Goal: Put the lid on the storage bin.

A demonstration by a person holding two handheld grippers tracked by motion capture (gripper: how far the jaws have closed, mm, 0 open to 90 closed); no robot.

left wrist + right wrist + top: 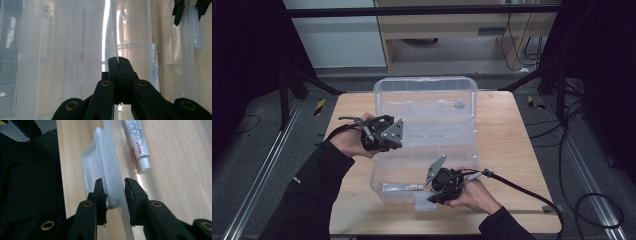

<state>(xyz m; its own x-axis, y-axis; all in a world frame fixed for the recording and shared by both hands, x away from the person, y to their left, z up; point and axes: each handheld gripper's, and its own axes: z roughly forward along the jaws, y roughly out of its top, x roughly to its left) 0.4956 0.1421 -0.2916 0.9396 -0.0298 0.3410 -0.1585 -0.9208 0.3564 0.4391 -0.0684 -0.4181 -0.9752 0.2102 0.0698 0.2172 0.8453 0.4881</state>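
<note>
A clear plastic box stands mid-table with a white tube lying inside near its front wall. My left gripper is at the box's left side, shut on a thin clear panel edge, seemingly the lid. The left gripper view looks across the box to the tube. My right gripper is at the box's front, its jaws clamped across the clear front latch. In the right gripper view the tube lies just beyond the wall.
The wooden table has bare surface to the right and left of the box. The person's dark sleeve lies along the near edge. Cables and black frame legs are on the floor around the table.
</note>
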